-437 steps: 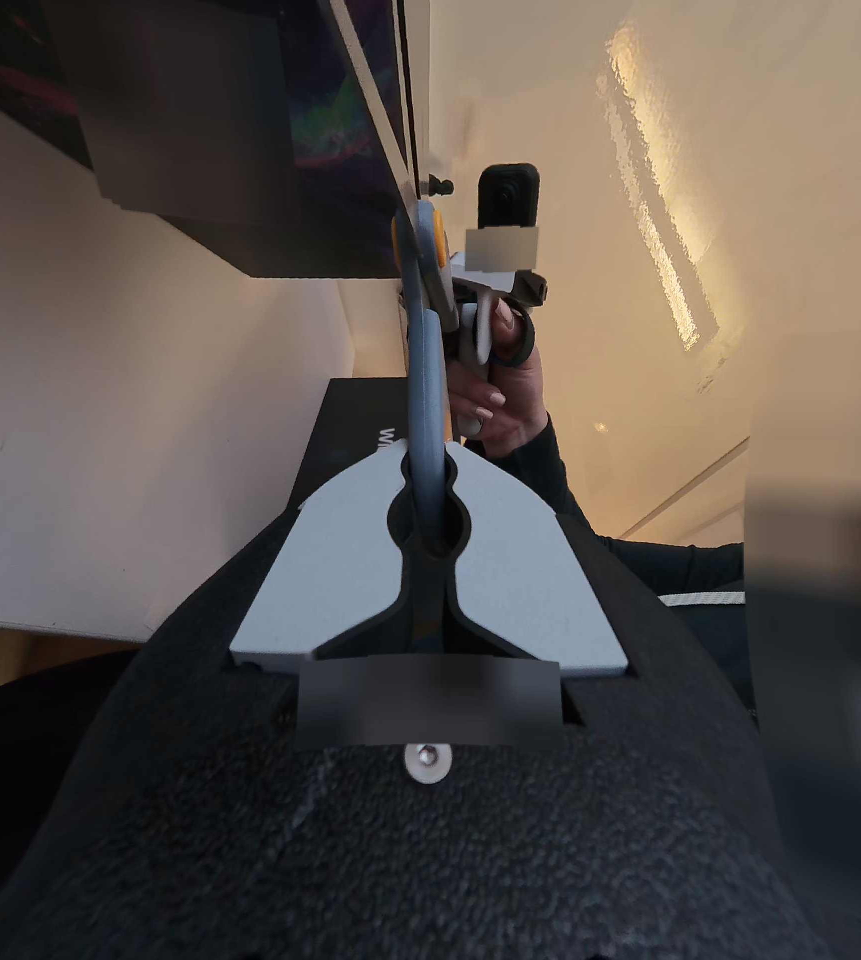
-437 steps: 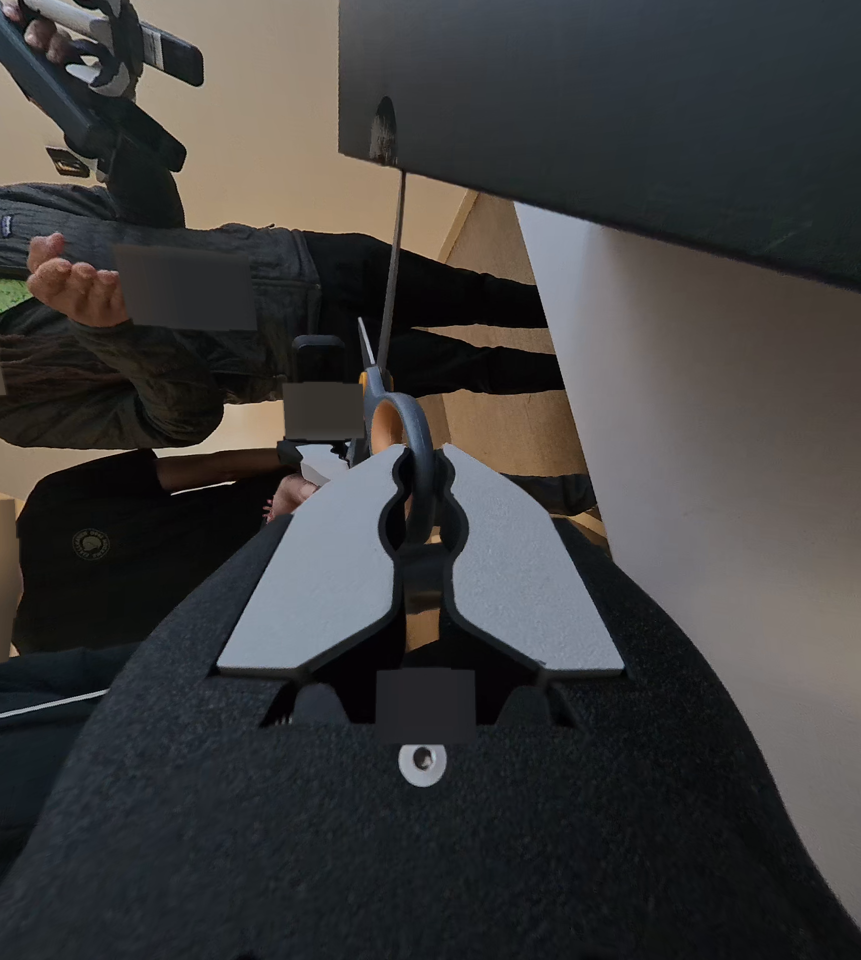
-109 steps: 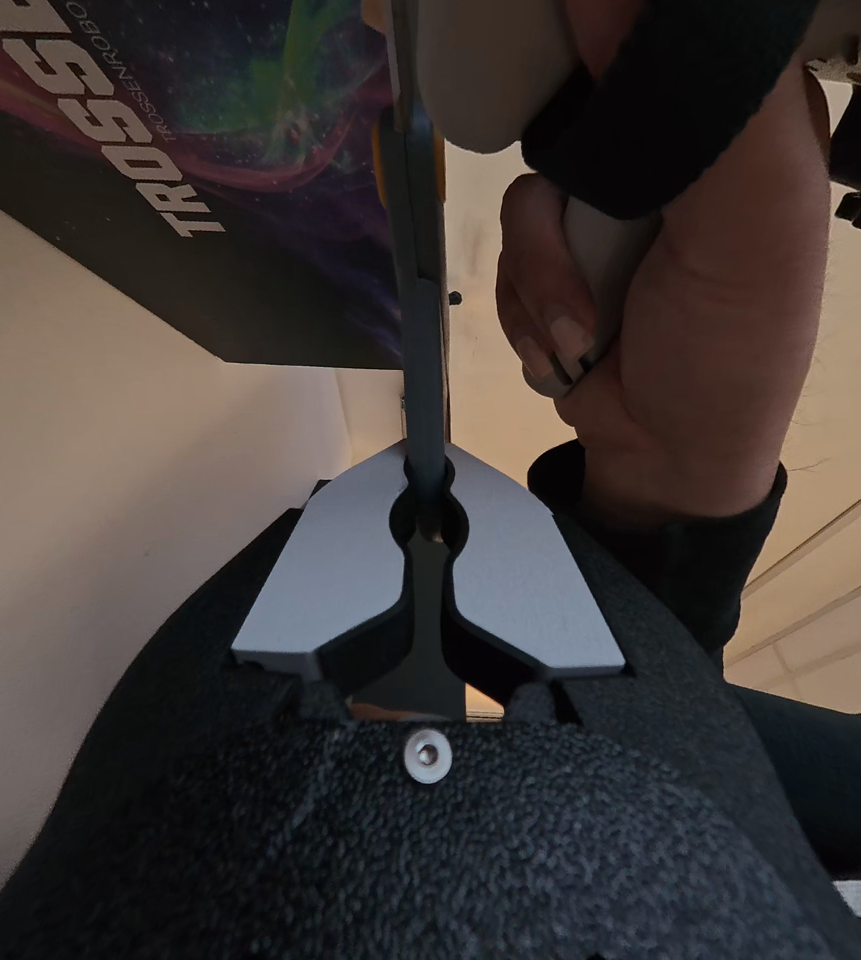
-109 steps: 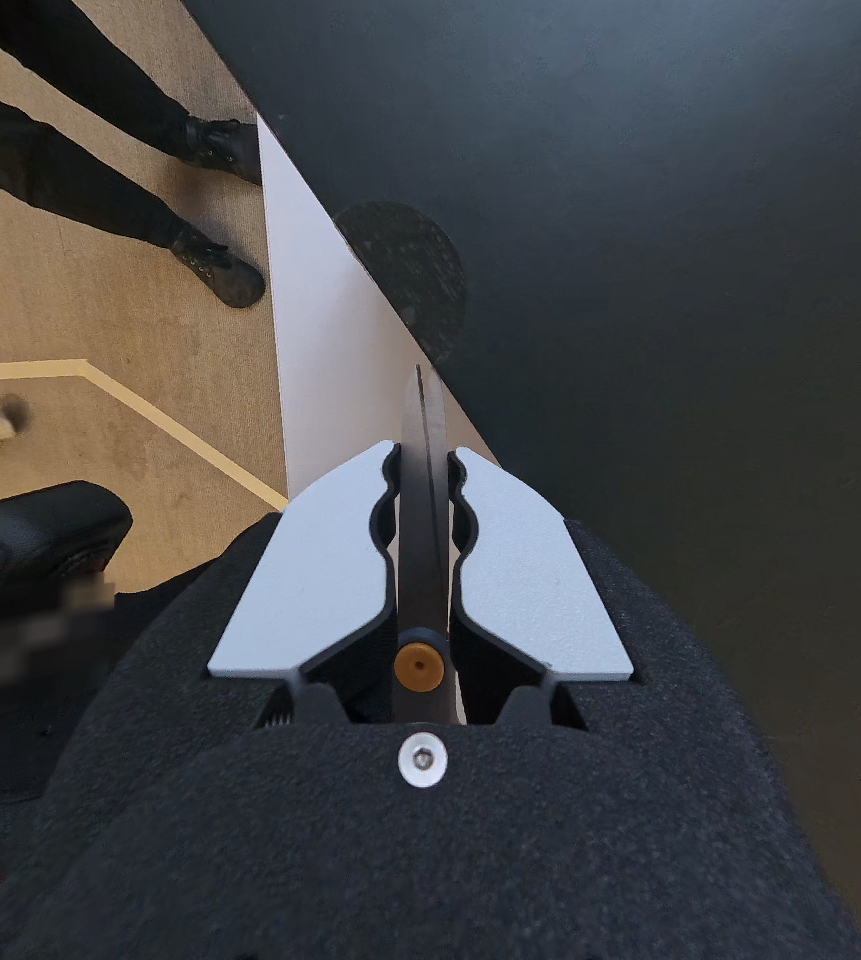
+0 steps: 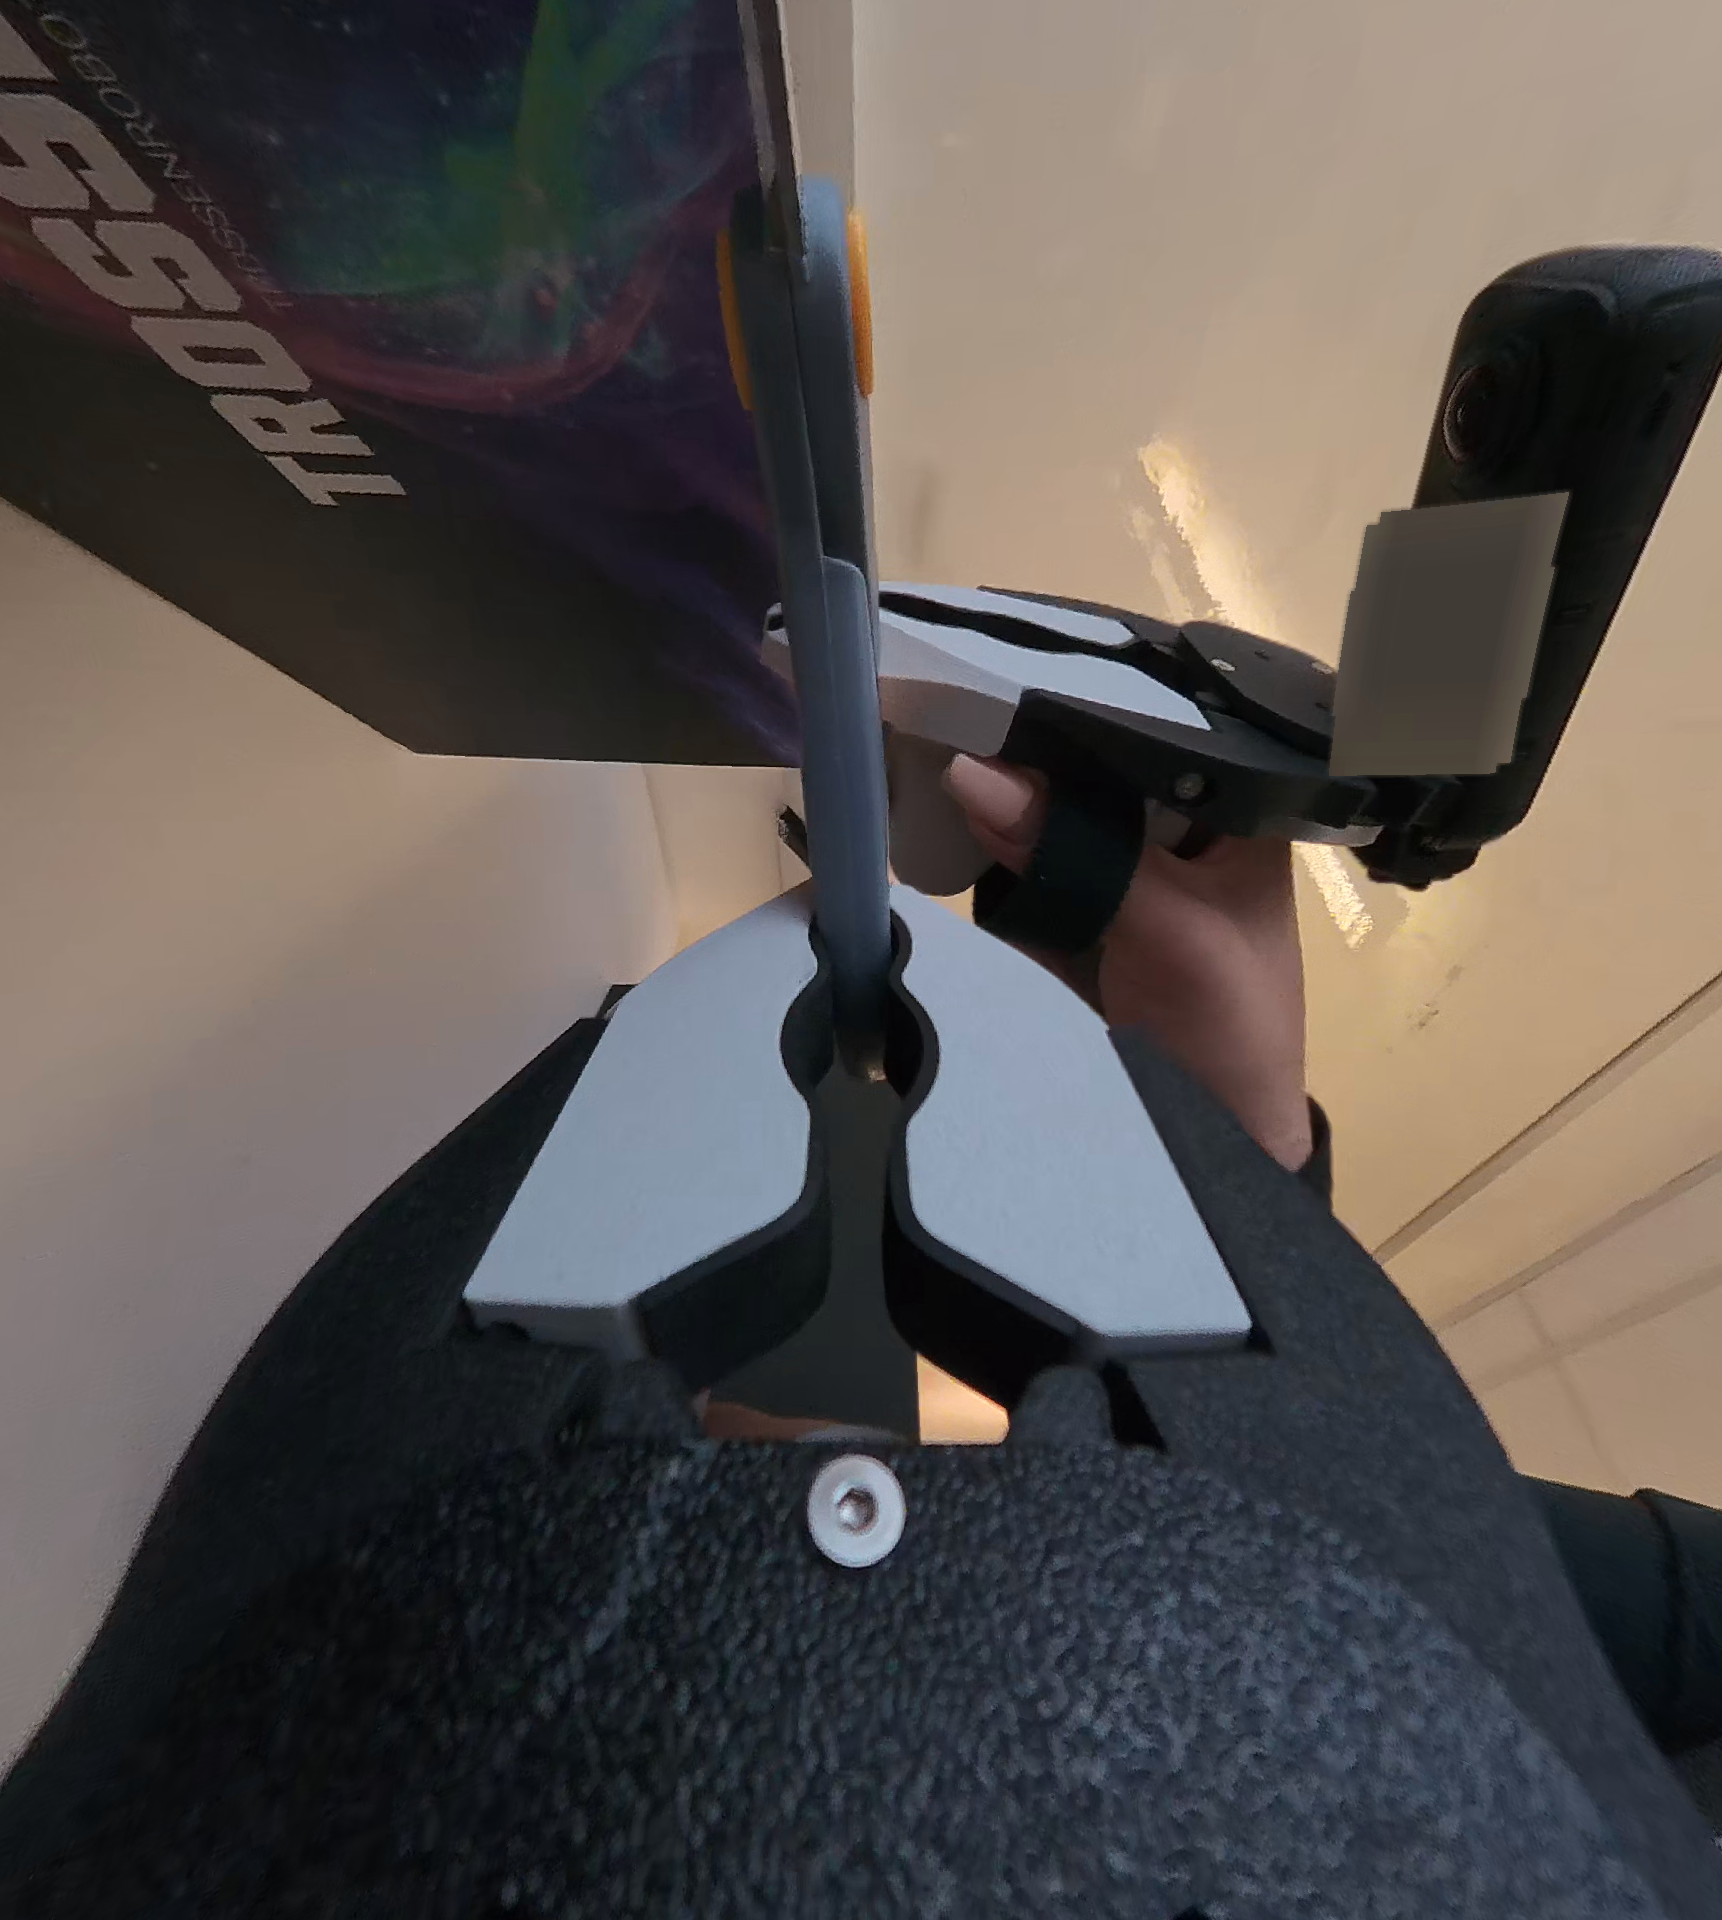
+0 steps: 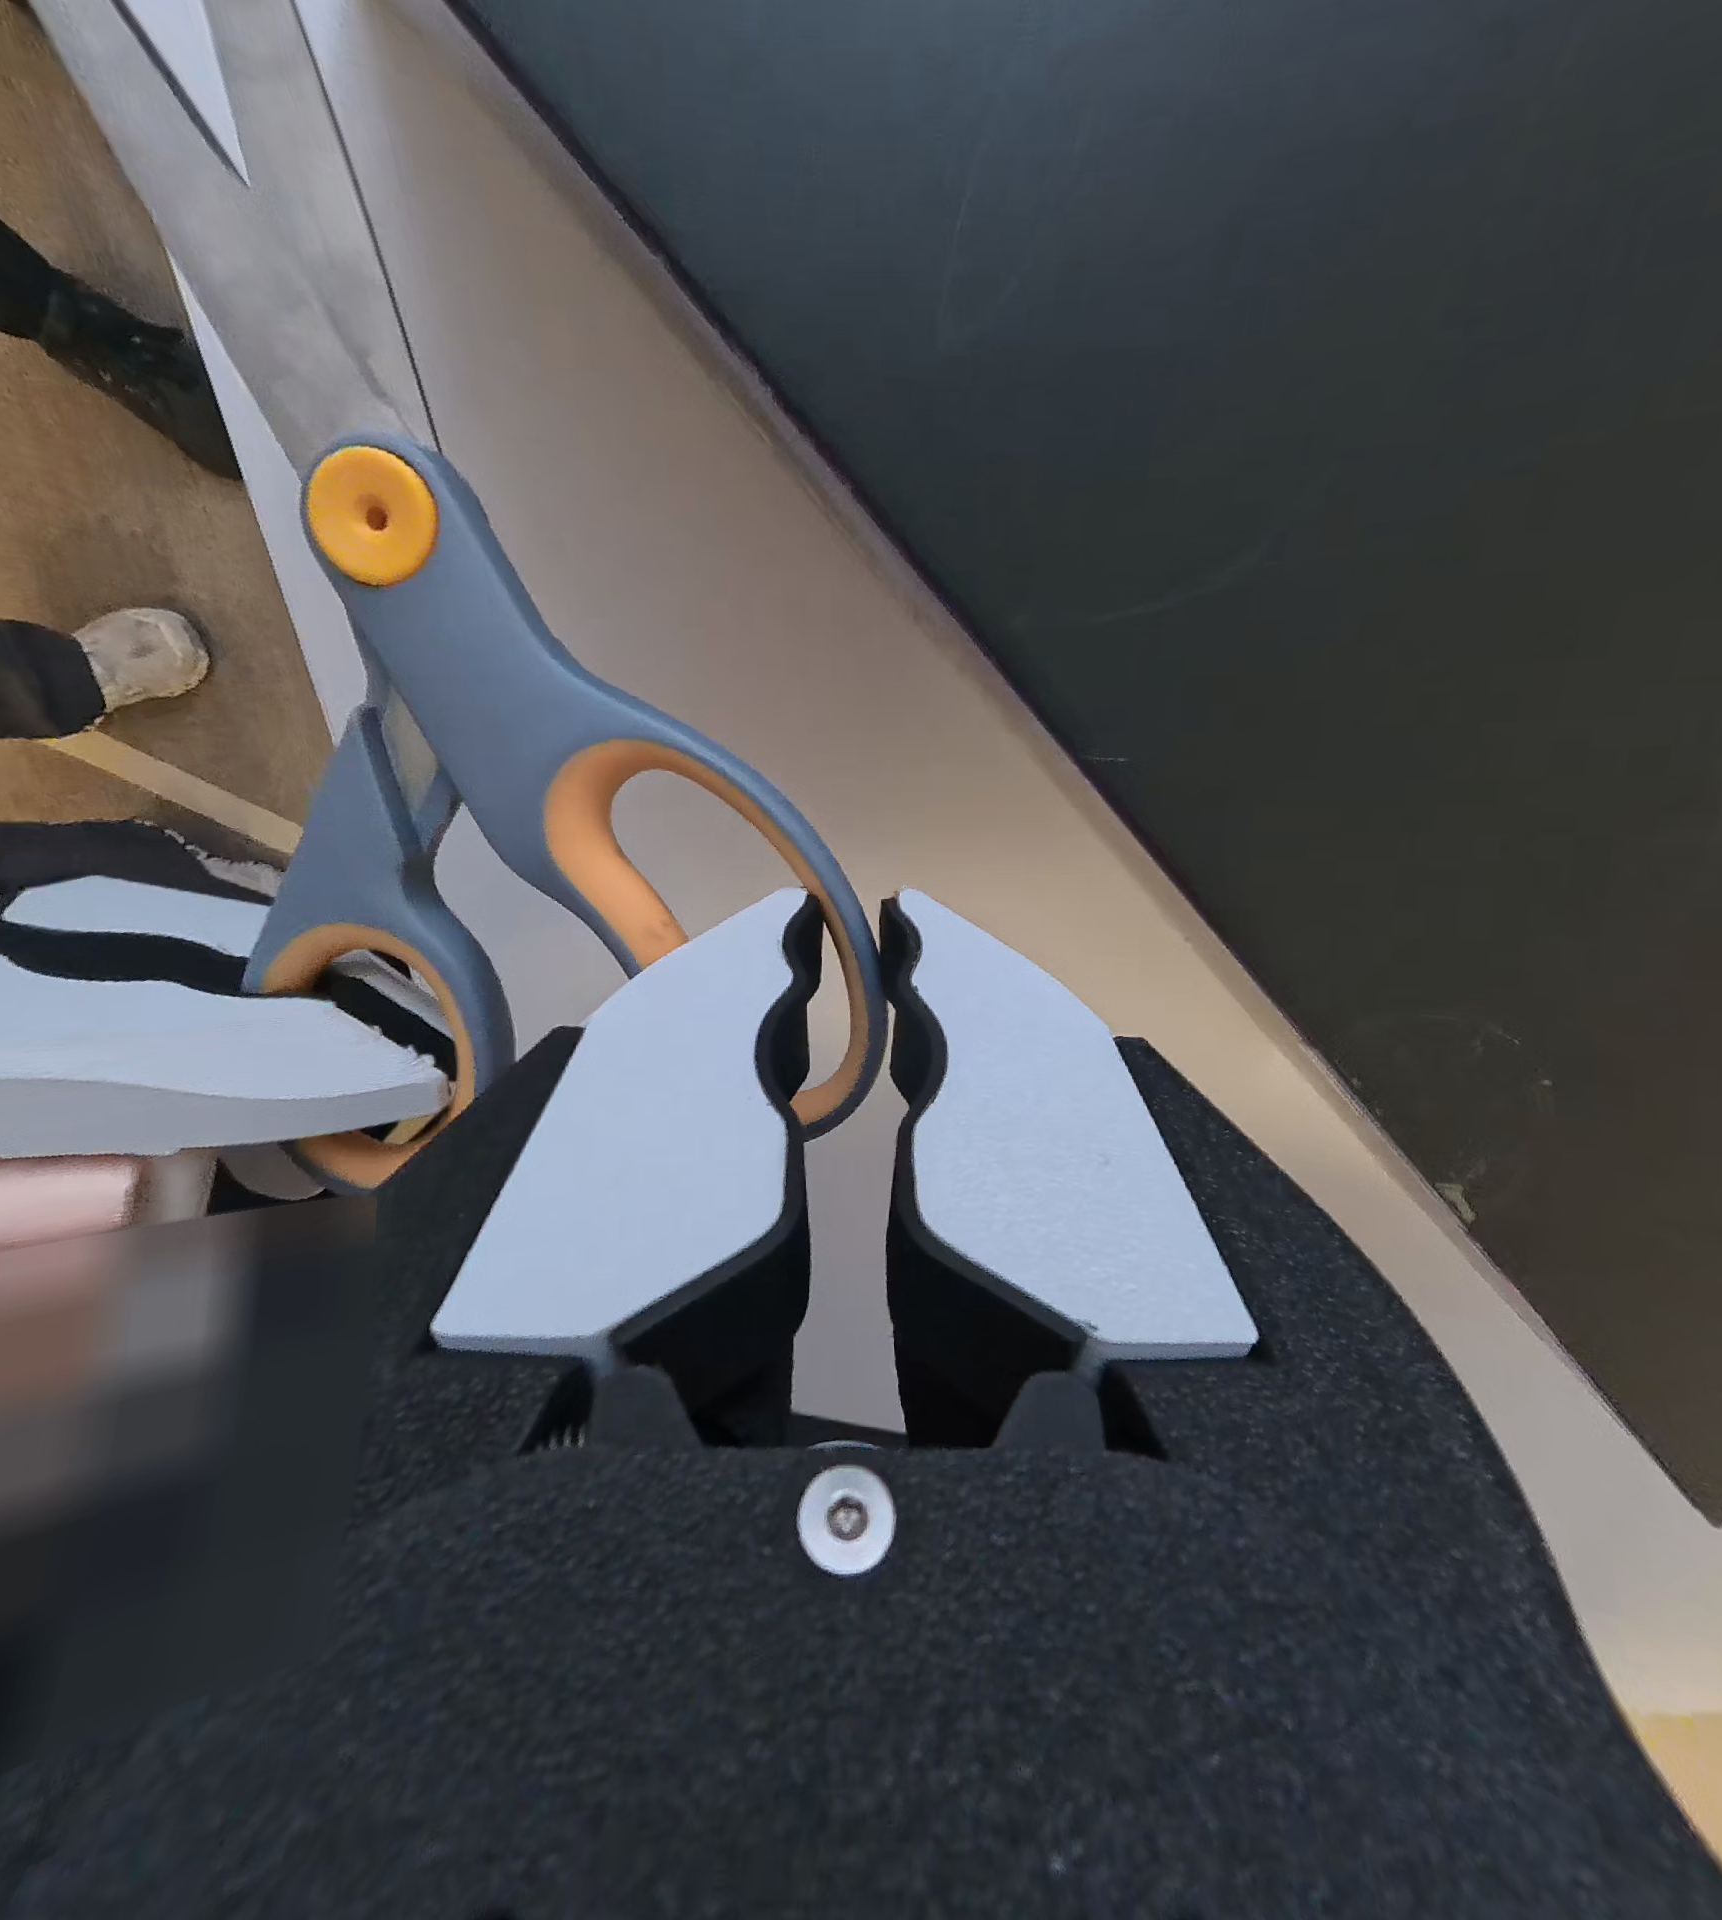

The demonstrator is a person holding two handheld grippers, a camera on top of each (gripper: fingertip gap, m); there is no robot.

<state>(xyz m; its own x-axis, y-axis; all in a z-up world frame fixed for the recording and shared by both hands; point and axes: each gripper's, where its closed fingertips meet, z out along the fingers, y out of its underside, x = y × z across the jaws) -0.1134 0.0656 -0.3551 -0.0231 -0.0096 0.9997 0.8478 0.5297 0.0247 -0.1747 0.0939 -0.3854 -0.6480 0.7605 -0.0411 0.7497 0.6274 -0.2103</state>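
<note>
Between both grippers [image 5: 859, 1023] [image 6: 852, 997] — scissors [image 6: 514, 717].

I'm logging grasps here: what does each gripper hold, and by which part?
Both hold the scissors. The right gripper pinches the rim of the larger handle loop; the left gripper clamps the smaller loop.

Your right tongs [image 6: 849, 997] have the dark board [image 6: 1356, 520] close on their right, with only a pale strip between. To their left, the scissors [image 6: 524, 717] and the left tongs [image 6: 421, 1049] block the way. Beyond your left tongs [image 5: 859, 940], the right-hand side is taken by the other tool's camera [image 5: 1563, 499]; the pale wall side to the left lies free.
</note>
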